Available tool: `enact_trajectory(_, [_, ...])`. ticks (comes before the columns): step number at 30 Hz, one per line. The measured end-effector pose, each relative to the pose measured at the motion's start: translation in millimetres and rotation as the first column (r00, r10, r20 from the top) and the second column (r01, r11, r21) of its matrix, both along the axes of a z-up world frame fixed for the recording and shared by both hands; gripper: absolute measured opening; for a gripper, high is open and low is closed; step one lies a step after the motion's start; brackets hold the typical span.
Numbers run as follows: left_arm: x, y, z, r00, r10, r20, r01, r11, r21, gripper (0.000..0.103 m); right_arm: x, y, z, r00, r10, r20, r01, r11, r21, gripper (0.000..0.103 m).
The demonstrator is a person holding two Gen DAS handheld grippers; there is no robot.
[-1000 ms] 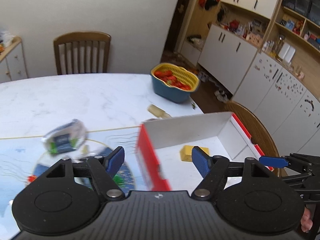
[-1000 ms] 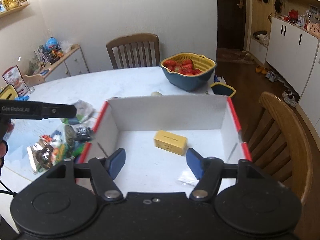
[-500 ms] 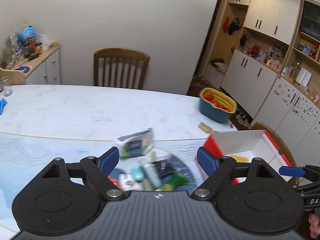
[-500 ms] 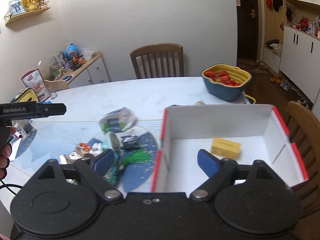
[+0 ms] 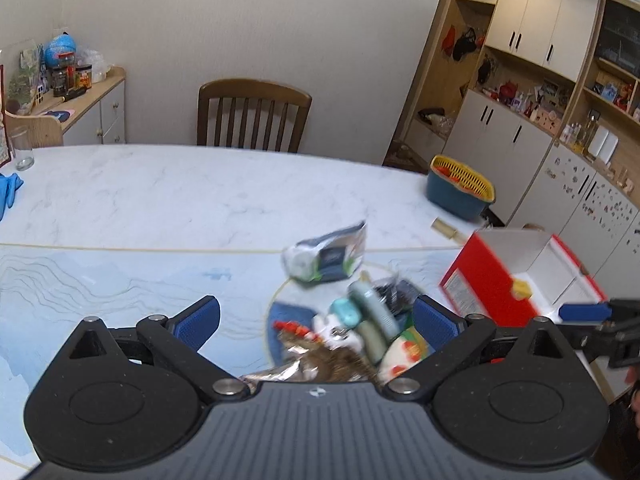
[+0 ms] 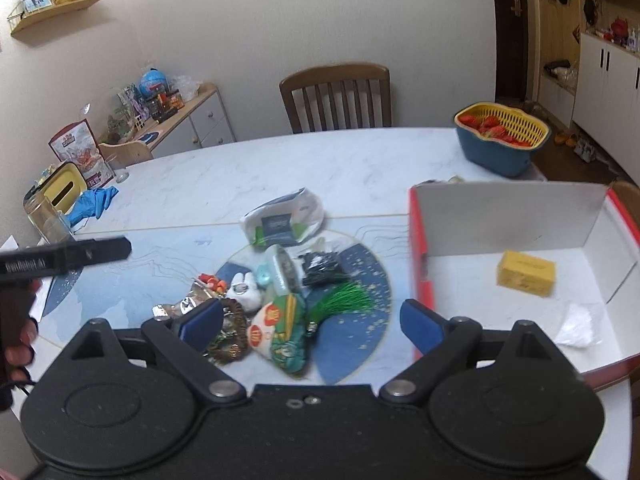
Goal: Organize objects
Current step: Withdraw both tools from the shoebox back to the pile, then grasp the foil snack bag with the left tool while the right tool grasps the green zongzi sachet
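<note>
A pile of small items lies on a round blue mat [image 6: 360, 272]: a tissue pack [image 6: 284, 224], a black packet [image 6: 320, 268], a green tassel [image 6: 344, 298], an orange-green snack bag [image 6: 280, 328] and a bead bracelet [image 6: 232, 336]. To its right stands a red-and-white box [image 6: 520, 208] with a yellow carton [image 6: 526, 274] inside. My right gripper [image 6: 310, 322] hovers over the near side of the pile, its jaws opening, gripping nothing. My left gripper [image 5: 316, 318] hangs above the pile's [image 5: 360, 320] left side, jaws opening too and holding nothing. The box [image 5: 480, 284] appears at its right.
A blue basket with a yellow strainer of strawberries [image 6: 500, 136] sits at the table's far right. A chair [image 6: 336, 96] stands behind the table, another [image 6: 628, 196] beside the box. A blue glove [image 6: 94, 200], a glass jar [image 6: 44, 216] and a yellow tissue box [image 6: 64, 190] are far left.
Both grippers have swung left, away from the box and over the pile of items. Both pairs of jaws have spread wider.
</note>
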State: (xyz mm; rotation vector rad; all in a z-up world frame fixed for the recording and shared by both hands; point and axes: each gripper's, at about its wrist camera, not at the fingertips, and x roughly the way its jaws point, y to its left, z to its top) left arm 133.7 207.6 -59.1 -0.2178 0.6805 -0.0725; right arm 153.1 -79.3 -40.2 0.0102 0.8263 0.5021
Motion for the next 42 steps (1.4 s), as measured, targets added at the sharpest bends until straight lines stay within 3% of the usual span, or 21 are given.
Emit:
enact_trajectory(12, [7, 9, -56, 0.991, -0.081, -0.104, 0.084, 0.996, 0.026, 0.103, 12, 39, -32, 0.997, -0.019, -0.076, 0.016, 0.999, -0.050, 0.094])
enact_trajectory(22, [15, 8, -93, 0.979, -0.116, -0.169, 0.133, 0.986, 0.097, 0.103, 24, 54, -59, 0.990, -0.030, -0.137, 0.016, 0.995, -0.100, 0.093])
enact_trajectory(34, [32, -4, -107, 0.968, -0.175, -0.179, 0.202, 0.968, 0.149, 0.103, 43, 65, -79, 0.982, -0.048, -0.184, 0.025, 0.992, -0.122, 0.088])
enact_trajectory(42, [44, -8, -111, 0.966, -0.186, -0.180, 0.208, 0.972, 0.110, 0.102, 54, 79, -94, 0.978, -0.045, -0.205, 0.015, 0.989, -0.145, 0.079])
